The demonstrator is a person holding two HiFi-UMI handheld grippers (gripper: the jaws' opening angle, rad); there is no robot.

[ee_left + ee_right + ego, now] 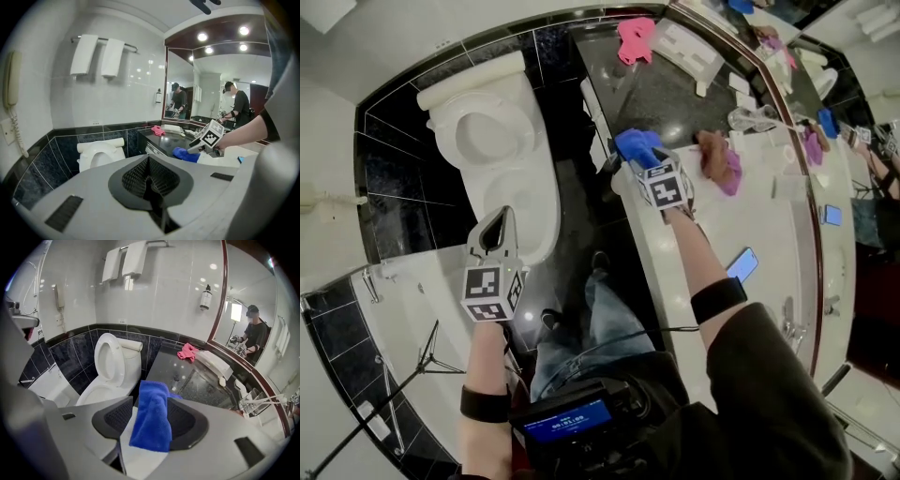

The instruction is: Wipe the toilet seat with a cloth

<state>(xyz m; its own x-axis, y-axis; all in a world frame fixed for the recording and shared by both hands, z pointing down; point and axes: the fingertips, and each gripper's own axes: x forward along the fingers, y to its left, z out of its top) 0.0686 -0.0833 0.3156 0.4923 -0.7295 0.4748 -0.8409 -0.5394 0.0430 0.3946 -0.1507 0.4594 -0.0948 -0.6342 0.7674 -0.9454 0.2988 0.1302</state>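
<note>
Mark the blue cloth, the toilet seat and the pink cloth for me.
blue cloth [151,420], right gripper view, middle of the hanging fold.
toilet seat [442,131], head view, left side of the ring.
pink cloth [635,39], head view, its middle.

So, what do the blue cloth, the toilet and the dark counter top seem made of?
The blue cloth: soft microfibre or terry, probably; fuzzy pile, limp folds.
The toilet: glazed white ceramic, likely; smooth and glossy.
The dark counter top: polished stone, perhaps granite; speckled, mirrors the ceiling lights.
</note>
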